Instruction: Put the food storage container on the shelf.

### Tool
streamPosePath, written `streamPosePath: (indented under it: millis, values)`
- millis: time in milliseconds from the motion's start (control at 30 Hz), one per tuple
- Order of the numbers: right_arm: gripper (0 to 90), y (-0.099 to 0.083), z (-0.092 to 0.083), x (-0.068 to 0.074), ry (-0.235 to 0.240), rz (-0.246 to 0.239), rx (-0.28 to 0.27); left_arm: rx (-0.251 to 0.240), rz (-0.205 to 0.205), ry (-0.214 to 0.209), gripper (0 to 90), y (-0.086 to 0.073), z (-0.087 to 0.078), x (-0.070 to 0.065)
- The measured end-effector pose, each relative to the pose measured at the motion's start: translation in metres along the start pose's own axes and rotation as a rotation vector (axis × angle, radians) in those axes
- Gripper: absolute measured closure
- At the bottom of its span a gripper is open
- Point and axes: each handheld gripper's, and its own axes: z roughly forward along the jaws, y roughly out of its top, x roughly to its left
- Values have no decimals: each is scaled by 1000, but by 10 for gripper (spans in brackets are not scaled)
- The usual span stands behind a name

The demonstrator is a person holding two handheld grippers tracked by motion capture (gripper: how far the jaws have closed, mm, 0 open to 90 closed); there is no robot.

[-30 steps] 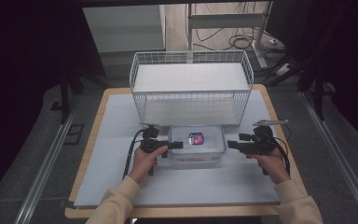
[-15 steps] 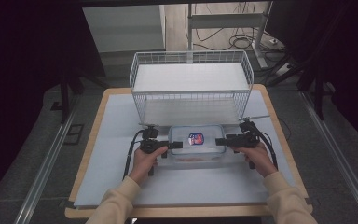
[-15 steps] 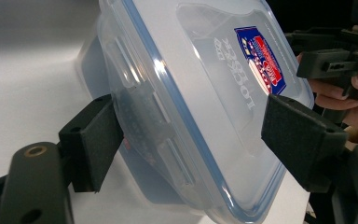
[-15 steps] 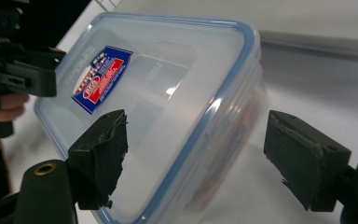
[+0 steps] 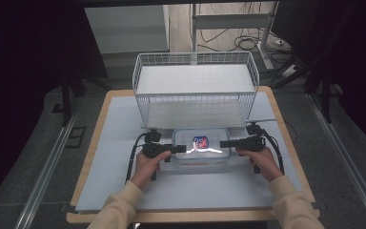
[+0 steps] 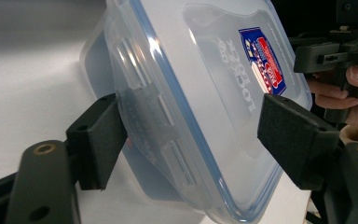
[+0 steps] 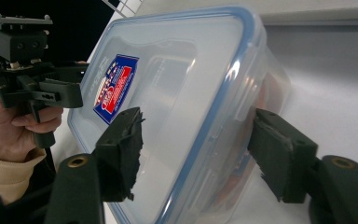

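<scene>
**Both grippers now at the box ends**

Since a second ago the right gripper (image 5: 225,143) has come in from out by the table's right edge to the right end of the plastic box (image 5: 201,148); the left gripper (image 5: 180,149) has kept its place at the left end; so the box is now bracketed from both sides, which reads as readiness for a two-handed lift or for working the lid clips.

Left gripper view: jaws spread, straddling the box's end; the lower pad touches the side clip, the other stands off the lid (image 6: 223,60); not yet pinching. Right gripper view: jaws likewise spread across the opposite end, one over the lid, one beside the wall; no squeeze visible.

Box sits on the white table sheet (image 5: 124,143), just in front of the wire basket (image 5: 195,90), apart from it.

Materials: box clear, glossy, rounded corners; blue seal under the rim; red-and-blue label (image 7: 115,87) on the lid; something reddish inside, unclear. Basket white-coated wire mesh, open top. Pads black, matte, foam-like, the right ones frayed at the edges.
</scene>
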Motion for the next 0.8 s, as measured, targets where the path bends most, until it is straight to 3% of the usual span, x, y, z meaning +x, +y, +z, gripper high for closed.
streamPosePath:
  millis: [200,400,800]
  values:
    - [422,-6,-7,7,-5,-28,-29,-36,30,10,306,-8,-7,-7]
    - [452,-15,-14,17,-26,-88,-52,-62,64,31,350,-16,-13,-16]
    - [497,-29,-23,25,-20,-136,-89,-113,109,38,407,-32,-21,-25]
